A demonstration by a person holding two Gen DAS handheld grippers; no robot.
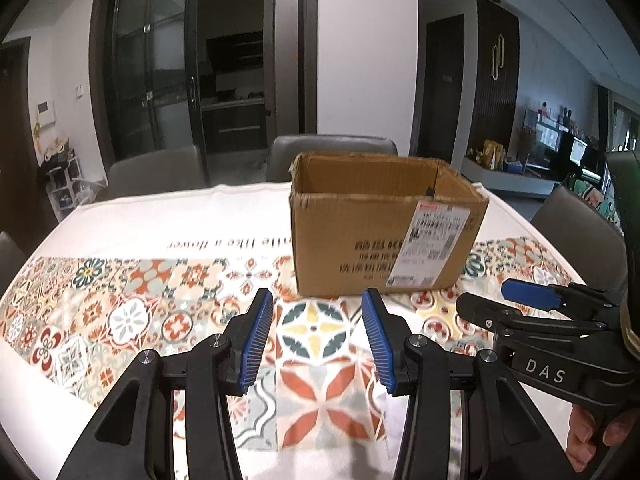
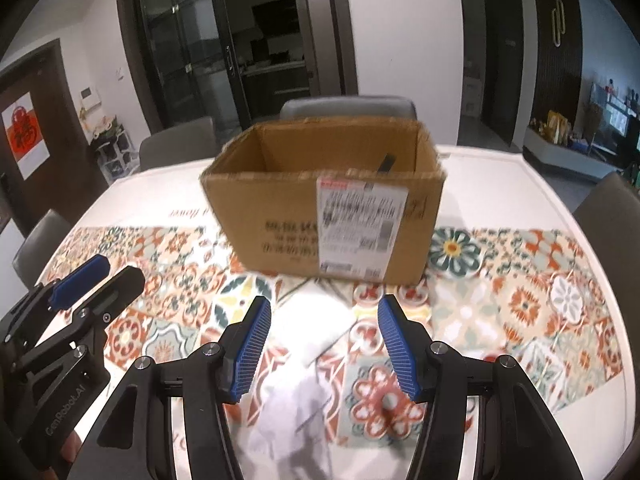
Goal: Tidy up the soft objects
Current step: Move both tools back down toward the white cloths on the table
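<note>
An open brown cardboard box with a white shipping label stands on the patterned tablecloth; what shows of its inside looks empty. My left gripper hovers just in front of the box, open, with only cloth pattern between its blue pads. In the right wrist view the box is straight ahead. A white, soft, blurred thing lies on the table under the gap of my right gripper, which is open and apart from it. The two grippers are side by side: the right gripper shows in the left view, the left gripper in the right.
The table carries a white cloth with a tiled floral band. Grey chairs stand behind the box and at both sides. Dark glass doors and a white pillar are beyond. A hand grips the right tool's handle.
</note>
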